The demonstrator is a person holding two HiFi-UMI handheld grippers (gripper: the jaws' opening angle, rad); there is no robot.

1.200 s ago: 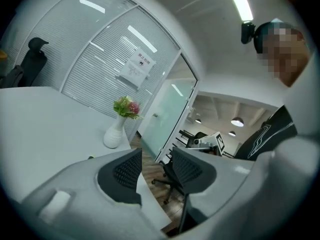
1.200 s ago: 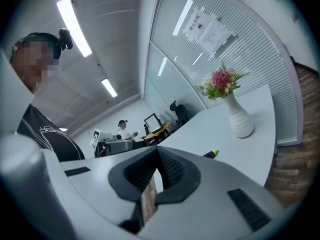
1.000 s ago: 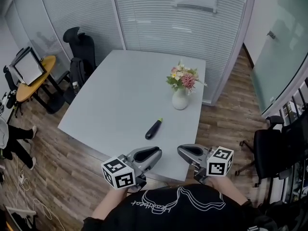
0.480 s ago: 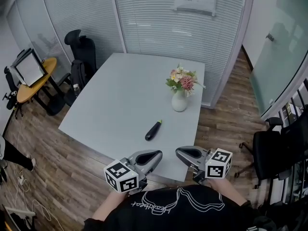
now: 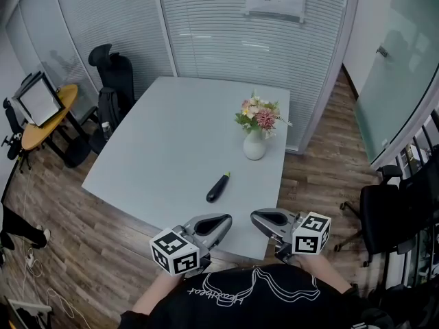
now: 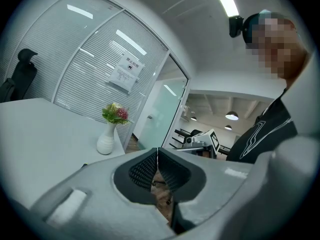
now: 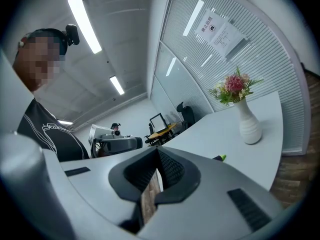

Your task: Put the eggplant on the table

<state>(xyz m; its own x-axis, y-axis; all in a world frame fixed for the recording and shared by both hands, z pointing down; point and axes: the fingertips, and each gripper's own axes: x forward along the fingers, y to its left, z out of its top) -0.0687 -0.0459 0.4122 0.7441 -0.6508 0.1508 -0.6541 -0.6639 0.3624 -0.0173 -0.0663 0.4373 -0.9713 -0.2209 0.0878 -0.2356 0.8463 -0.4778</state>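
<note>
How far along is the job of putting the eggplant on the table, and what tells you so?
Done: the eggplant lies on the table, nearer its front edge than the flower vase, with nothing touching it.
In hand: nothing. The left gripper and the right gripper are both shut and empty, held at the table's near edge.
Left: seemingly nothing; the job looks finished.

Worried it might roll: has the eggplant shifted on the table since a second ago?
No. The eggplant lies where it did, at the same offset from the vase.
</note>
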